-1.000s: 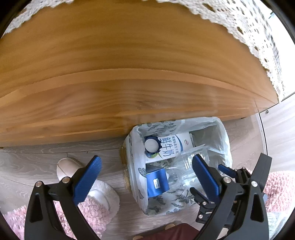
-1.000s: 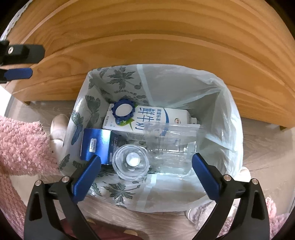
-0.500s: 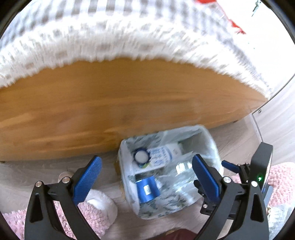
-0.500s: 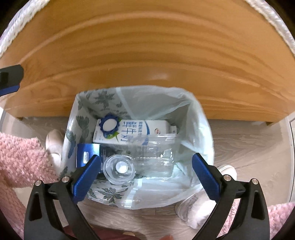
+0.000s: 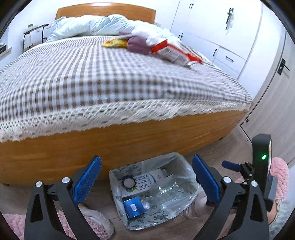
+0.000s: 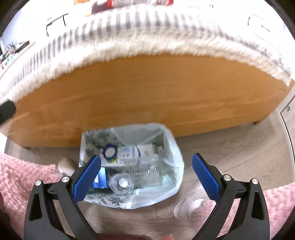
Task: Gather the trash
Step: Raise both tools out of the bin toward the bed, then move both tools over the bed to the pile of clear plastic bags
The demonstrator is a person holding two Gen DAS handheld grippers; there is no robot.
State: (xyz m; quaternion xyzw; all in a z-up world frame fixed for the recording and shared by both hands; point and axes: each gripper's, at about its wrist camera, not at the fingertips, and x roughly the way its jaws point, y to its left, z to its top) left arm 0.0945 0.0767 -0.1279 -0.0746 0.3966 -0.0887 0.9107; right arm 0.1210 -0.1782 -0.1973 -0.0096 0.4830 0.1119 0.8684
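Bed [image 5: 114, 77] fills most of the left wrist view, spread with a brown-and-white checked cover edged in white lace above a wooden side panel [image 6: 147, 96]. Bedding is heaped near the wooden headboard [image 5: 105, 11], and white cupboards [image 5: 221, 29] line the wall to the right. On the cover, toward the far right part of the bed, lie a red-and-white snack bag [image 5: 173, 51], a purple bundle [image 5: 136, 44] touching it and a yellow packet [image 5: 114, 43] just beside that; all three are blurred.

On the wood-look floor just beside the bed's side panel stands the trash bin [image 5: 129, 221], lined with a clear plastic bag and printed with leaves. Inside it lie a white-and-blue milk carton [image 6: 129, 153] with a round cap, a clear plastic bottle [image 6: 142, 171] across it, a small dark blue box [image 5: 131, 205] and a clear round lid or cup [image 6: 121, 183]. Pink fluffy fabric and pale slippers [image 6: 188, 203] show on either side of the bin.

Left gripper [image 5: 146, 181] hangs above the bin, its jaws spread wide and empty. Right gripper [image 6: 146, 178] hangs over the bin's near rim, jaws likewise spread with nothing between them. Its black body with a green light also shows at the right edge of the left wrist view.
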